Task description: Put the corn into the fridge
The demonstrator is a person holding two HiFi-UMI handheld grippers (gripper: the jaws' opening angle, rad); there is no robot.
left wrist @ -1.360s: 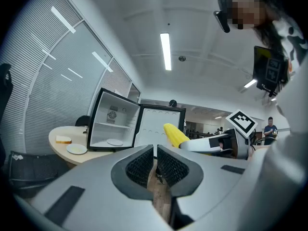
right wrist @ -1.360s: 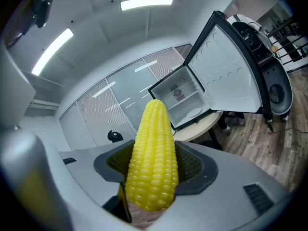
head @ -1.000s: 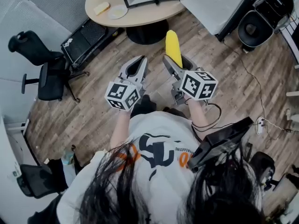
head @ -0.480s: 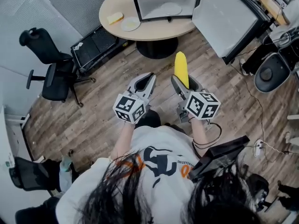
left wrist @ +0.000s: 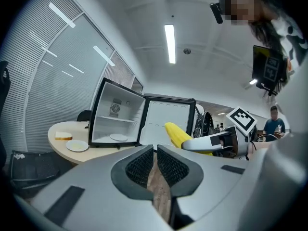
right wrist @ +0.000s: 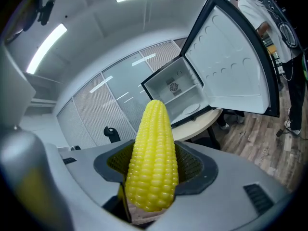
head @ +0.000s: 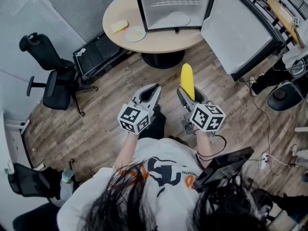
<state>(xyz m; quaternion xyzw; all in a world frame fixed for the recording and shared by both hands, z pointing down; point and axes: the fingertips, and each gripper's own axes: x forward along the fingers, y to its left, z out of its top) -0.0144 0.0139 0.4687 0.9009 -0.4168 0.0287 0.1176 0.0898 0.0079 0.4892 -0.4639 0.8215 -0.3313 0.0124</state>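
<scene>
1. Pinching the corn [right wrist: 153, 153] by its fat end between the fingers [right wrist: 193, 166] of the right gripper [right wrist: 153, 177], with the tip poking out ahead toward the fridge [head: 159, 13].
2. Nothing in the left gripper [left wrist: 155, 163], its fingers [left wrist: 141, 167] pressed nearly together with only a sliver of floor [head: 106, 114] showing through. Riding just beside the right one.
3. Corn-wise: up in the air over the floor, well short of the bench [head: 159, 36], not in the fridge yet.
4. Further out: fridge sitting on the bench, door [head: 238, 30] swung wide to the right, white and mostly bare inside apart from a shelf and a plate [head: 175, 18] on the bottom.
5. Looks like the carry-in step, so:
   - Hold the squeeze firm the whole way, no easing off mid-air.
   - Go in tip first through the middle of the opening, well clear of the frame and the door edge.
   - Aim for the bare bit beside that plate, or for the shelf, rather than plonking down on top of the plate.
   - Lay it down flat before letting go. Probably prone to rolling, going by the round shape.
   - Park the left gripper off to the side, out of the way.
</scene>
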